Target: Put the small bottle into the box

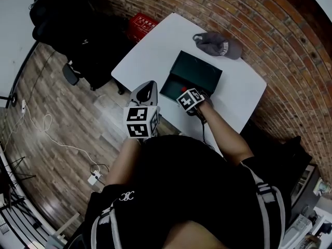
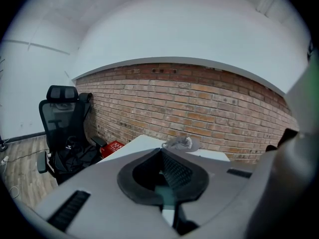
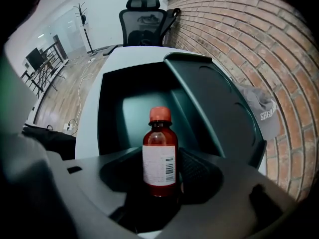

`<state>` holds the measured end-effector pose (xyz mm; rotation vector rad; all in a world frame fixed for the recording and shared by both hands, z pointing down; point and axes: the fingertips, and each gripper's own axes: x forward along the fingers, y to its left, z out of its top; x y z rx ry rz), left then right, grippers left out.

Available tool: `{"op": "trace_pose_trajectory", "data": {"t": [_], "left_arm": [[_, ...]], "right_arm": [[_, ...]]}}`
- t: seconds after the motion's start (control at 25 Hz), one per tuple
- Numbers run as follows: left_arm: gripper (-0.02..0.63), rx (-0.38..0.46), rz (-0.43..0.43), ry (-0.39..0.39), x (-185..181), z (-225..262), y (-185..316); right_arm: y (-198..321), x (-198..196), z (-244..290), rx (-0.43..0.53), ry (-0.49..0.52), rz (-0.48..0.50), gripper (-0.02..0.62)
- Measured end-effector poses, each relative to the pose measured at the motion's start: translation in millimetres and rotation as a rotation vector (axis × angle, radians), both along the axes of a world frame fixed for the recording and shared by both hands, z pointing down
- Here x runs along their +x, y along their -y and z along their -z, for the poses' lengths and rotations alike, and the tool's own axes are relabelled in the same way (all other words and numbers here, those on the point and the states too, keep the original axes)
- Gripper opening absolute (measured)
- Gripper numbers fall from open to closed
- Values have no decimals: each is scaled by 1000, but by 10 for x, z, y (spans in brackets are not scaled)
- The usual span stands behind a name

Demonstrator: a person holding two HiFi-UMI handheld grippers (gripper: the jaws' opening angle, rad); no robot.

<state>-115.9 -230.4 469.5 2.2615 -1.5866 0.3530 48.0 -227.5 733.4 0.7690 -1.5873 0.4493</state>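
1. Right gripper (image 3: pixel 160 183) is clamped on the small bottle (image 3: pixel 159 151), upright, centre frame.
2. Left gripper (image 2: pixel 162 168): jaws together, empty, off-task.
3. Step: transport. Bottle sits at the box (image 3: pixel 129 111) near rim. Next: push forward, lower, release.
4. Raised lid (image 3: pixel 214 98) at upper right limits travel; the cavity ahead looks clear.

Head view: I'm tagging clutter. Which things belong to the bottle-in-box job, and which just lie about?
Job: small bottle in right gripper; open box; white table.
Lying about: grey cap, red crate, office chair.
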Motion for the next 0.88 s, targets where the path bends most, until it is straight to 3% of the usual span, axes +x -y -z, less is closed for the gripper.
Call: {"op": "trace_pose_trajectory", "data": {"t": [0.4,0.64,0.76,0.8,0.84,0.88], "left_arm": [[14,-11,-31,1,57,-40,21],[14,-14,-52,-7,55,-32,29],[14,-16,-57,-9,35,-34,69],[14,-17,-60,-10,34,-32,84],[13,-16,-65,-11,38,-29,97],[14,-15,-71,-12,50,-24,109]], "right_arm": [[42,-35,-4,1,25,21,225],[64,-106,269,44,183,-35,225],[107,-101,486,97,295,-115,224],[144,-96,589,136,337,-141,188],[198,-88,695,189,378,-162,78],[254,-78,803,245,416,-178,43]]}}
